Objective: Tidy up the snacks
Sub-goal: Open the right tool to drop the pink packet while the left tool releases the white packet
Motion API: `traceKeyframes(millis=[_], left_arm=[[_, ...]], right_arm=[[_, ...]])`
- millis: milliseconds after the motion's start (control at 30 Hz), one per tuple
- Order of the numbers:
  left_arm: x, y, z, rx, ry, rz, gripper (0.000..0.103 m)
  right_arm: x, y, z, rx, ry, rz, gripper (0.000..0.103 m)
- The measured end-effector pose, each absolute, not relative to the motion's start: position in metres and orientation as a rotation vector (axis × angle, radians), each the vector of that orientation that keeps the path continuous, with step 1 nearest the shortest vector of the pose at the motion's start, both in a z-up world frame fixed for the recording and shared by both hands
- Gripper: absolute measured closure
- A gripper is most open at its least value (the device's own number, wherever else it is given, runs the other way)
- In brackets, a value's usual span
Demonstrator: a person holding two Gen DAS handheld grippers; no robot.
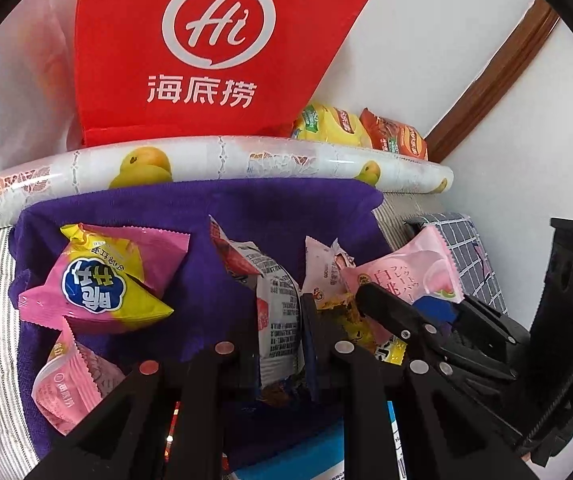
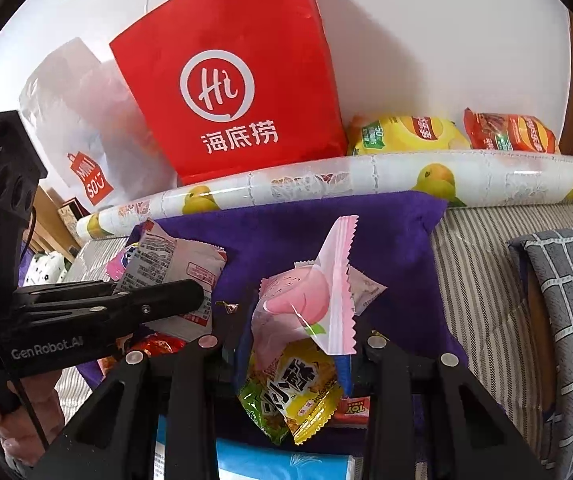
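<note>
My left gripper (image 1: 278, 340) is shut on a grey-white snack packet (image 1: 278, 300) with red print, held over the purple cloth (image 1: 246, 208). The right wrist view shows that packet (image 2: 178, 268) in the left gripper's fingers (image 2: 158, 300) at the left. My right gripper (image 2: 294, 348) is shut on a pink peach packet (image 2: 306, 300), with a yellow-green packet (image 2: 294, 392) bunched between the same jaws. In the left wrist view the peach packet (image 1: 406, 272) sticks up from the right gripper's fingers (image 1: 382, 304). A pink-and-yellow packet (image 1: 98, 280) and a pale pink one (image 1: 66, 384) lie loose on the cloth.
Behind the cloth lies a fruit-patterned roll (image 2: 366, 180), then a red paper bag (image 2: 238, 92), a white bag (image 2: 86, 128), a yellow chip bag (image 2: 406, 132) and an orange one (image 2: 510, 132) against the wall. A grey checked cushion (image 2: 566, 300) sits on the striped surface (image 2: 478, 272) at right.
</note>
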State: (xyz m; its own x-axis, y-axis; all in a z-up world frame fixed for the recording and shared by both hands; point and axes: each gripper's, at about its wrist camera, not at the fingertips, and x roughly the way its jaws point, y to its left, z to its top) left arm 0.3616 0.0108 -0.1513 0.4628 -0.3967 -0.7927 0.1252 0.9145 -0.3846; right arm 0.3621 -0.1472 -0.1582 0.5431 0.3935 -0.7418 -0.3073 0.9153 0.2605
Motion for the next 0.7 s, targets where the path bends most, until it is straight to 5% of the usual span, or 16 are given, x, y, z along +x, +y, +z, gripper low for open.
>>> traceKeyframes(millis=[467,700], left_arm=[[0.371,0.009,-0.162,-0.303,1.085,-0.317,0.087],[0.367,0.011,-0.155,-0.266,1.089,-0.317,0.081]], right_arm=[[0.35,-0.139,-0.151,0.063,0.868,0.52,0.068],[0.342,-0.132,-0.149,0.006,0.878,0.558,0.06]])
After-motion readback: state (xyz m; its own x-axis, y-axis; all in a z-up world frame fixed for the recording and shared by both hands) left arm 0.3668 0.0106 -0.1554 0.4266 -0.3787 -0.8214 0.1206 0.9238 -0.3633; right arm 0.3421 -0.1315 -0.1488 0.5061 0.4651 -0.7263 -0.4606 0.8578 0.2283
